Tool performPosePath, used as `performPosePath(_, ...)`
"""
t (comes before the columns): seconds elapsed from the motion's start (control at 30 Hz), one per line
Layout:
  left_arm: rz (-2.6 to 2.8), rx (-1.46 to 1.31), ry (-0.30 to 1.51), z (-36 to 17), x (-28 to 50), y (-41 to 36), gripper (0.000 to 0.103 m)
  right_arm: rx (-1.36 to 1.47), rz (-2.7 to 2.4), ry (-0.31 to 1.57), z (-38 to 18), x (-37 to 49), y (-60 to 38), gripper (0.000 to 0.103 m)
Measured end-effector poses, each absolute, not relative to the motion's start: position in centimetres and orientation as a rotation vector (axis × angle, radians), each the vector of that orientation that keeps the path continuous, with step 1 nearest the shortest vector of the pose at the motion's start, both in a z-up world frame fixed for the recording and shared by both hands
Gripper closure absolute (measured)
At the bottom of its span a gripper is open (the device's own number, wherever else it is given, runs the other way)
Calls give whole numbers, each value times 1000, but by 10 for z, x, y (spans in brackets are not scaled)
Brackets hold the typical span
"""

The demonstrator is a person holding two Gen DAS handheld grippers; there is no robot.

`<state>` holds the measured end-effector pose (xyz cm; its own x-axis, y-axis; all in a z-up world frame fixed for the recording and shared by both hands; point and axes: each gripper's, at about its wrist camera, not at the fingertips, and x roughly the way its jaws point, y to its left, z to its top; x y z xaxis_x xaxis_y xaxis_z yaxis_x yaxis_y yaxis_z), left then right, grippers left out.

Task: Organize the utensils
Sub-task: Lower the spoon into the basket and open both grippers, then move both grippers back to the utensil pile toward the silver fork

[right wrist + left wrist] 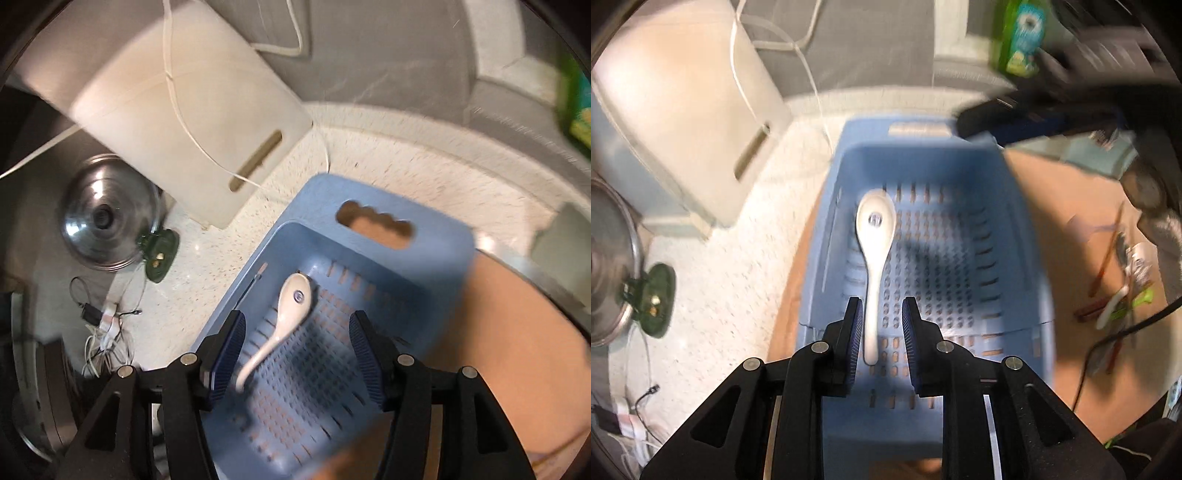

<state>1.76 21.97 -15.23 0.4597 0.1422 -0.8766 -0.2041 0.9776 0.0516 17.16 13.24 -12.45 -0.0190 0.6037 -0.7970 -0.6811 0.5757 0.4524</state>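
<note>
A white ceramic spoon [875,221] lies bowl-up on the slotted floor of a light blue plastic basket [923,147]. My left gripper [882,301] hovers above the spoon's handle with its jaws a little apart and the pads clear of it. In the right wrist view the same spoon [295,295] lies slantwise in the basket [447,240]. My right gripper [297,314] hangs over it with its jaws wide and nothing between them. A heap of chopsticks and other utensils [1119,295] lies on the brown surface to the right of the basket.
A white cutting board [192,122] leans at the back left with a white cord across it. A steel pot lid [107,218], a green clip [159,254] and tangled cables [107,332] lie on the speckled counter. A green bottle [1019,37] stands at the back right.
</note>
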Motion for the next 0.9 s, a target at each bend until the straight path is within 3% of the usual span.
performPosePath(0.23,159,-54,957,-119,4,190,83,-19,973,1025,-72,159,13,34)
performPosePath(0.4,67,-61,934,-113,10,150,83,45,930,987,-55,150,-64,25)
performPosePath(0.9,-141,-5,1004,-139,49,67,83,271,631,1076,-105,139,-218,25)
